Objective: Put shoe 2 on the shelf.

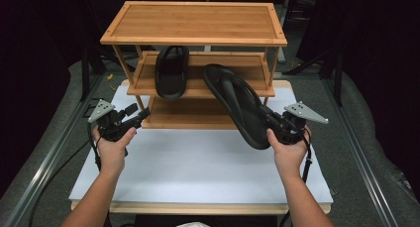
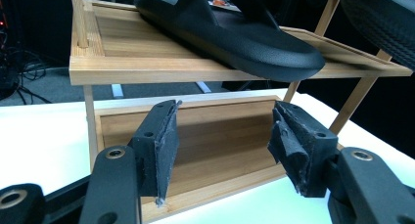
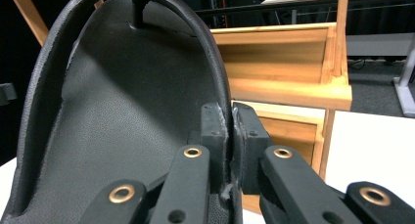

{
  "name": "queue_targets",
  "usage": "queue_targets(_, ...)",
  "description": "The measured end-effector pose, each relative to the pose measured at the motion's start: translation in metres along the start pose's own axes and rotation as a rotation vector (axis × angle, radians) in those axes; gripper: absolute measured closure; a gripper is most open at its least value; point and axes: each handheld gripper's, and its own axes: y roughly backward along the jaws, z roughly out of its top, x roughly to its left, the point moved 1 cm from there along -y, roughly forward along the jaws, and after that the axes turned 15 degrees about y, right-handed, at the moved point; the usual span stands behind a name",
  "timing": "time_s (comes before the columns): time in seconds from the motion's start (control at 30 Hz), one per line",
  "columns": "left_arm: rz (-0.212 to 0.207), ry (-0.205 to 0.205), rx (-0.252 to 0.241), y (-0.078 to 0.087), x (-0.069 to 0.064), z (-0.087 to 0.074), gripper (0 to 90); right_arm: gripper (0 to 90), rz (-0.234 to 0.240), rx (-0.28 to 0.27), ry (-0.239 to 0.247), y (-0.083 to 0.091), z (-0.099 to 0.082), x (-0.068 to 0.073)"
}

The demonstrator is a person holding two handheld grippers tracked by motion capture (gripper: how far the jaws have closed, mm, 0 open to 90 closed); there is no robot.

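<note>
My right gripper (image 1: 270,122) clamped the black rubber flip-flop's (image 1: 236,104) strap; my left gripper (image 1: 141,113) stood open, facing the bamboo three-tier rack (image 1: 193,24).

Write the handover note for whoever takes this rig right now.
Right tool: shut on the edge of a black sandal, held in the air, tilted, in front of the rack.
Left tool: open, empty, low by the rack's left front.
Done: one sandal lies on the middle shelf, left side.
Left: probably set the held sandal on that shelf beside the first, then let go.
</note>
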Motion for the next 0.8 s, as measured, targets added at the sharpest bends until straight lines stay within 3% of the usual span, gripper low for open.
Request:
queue_targets(0.27,-0.002,0.007,-0.012,0.002,0.002,0.002,43.2,84.8,-0.010,0.020,-0.009,-0.027,0.019,-0.002)
queue_targets(0.53,0.012,0.005,-0.022,0.009,0.005,0.003,43.2,84.7,-0.031,0.034,0.029,-0.053,0.042,-0.004)
queue_targets(0.8,0.017,0.009,-0.026,0.011,0.008,0.004,43.2,84.7,-0.060,0.041,0.009,-0.080,0.049,-0.007)
